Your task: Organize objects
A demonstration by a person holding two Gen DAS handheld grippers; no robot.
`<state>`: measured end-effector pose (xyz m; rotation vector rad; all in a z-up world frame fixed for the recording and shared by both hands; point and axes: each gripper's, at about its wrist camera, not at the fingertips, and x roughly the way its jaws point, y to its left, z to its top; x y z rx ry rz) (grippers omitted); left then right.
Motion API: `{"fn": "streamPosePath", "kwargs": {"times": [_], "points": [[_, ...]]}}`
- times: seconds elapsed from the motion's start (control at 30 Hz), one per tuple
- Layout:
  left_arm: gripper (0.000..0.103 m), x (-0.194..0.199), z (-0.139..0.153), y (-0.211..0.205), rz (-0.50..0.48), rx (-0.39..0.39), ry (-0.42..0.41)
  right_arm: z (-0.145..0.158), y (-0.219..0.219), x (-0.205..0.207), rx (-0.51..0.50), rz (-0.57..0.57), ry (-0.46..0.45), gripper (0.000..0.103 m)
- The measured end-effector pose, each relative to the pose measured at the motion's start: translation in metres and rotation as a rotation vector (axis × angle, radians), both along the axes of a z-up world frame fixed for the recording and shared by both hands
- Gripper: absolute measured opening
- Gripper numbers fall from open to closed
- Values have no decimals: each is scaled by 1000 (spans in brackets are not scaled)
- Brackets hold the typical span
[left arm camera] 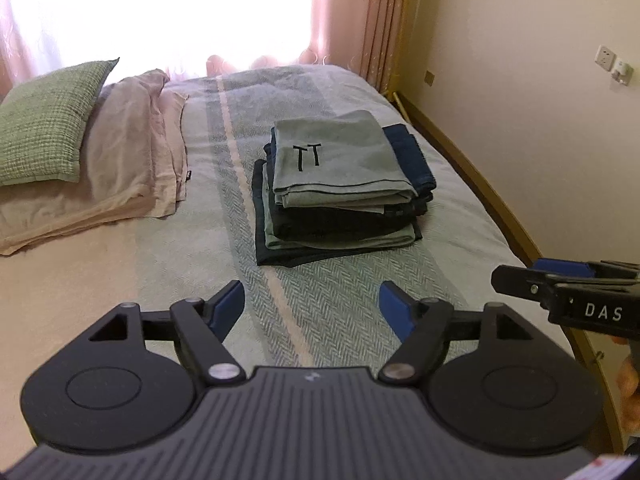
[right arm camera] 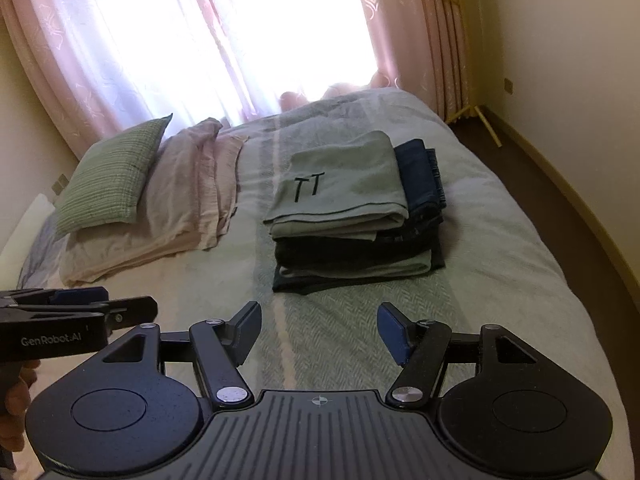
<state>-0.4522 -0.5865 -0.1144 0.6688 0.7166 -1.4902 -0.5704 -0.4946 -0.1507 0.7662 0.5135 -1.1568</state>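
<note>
1. Bedspread (left arm camera: 332,312), striped in pale green and grey herringbone, is covering the bed in front of you and carrying everything else.
2. Curtains (right arm camera: 404,40) in pink are hanging behind the bed, with daylight glaring through the sheer middle.
3. You are looking at a pink pillow (left arm camera: 120,168) lying to the left, with a green checked cushion (left arm camera: 48,120) leaning on top of it.
4. Your stack of folded clothes (left arm camera: 340,200) is sitting mid-bed, right of the pillow; a grey-green piece (left arm camera: 344,160) marked "TT" is lying on top, with dark blue denim (left arm camera: 412,160) showing at its right edge.
5. You are holding the left gripper (left arm camera: 312,308) short of the stack, tongs spread with nothing between them.
6. You are holding the right gripper (right arm camera: 319,328) just beside it, tongs likewise spread and empty.
</note>
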Motion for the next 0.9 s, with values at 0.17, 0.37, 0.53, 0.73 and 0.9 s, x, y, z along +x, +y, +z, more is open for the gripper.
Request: {"fn": "streamPosePath", "kwargs": {"times": [0.17, 0.37, 0.53, 0.73, 0.9], "points": [[72, 14, 17, 39, -23, -27, 15, 13, 38, 12, -8, -15, 9, 61], [75, 32, 28, 78, -32, -42, 15, 29, 80, 34, -38, -15, 25, 61], [75, 43, 34, 101, -43, -48, 13, 36, 106, 48, -54, -10, 34, 61], [75, 49, 39, 123, -59, -65, 8, 41, 128, 61, -62, 1, 41, 61], [75, 49, 42, 134, -73, -76, 9, 43, 139, 63, -69, -8, 42, 61]]}}
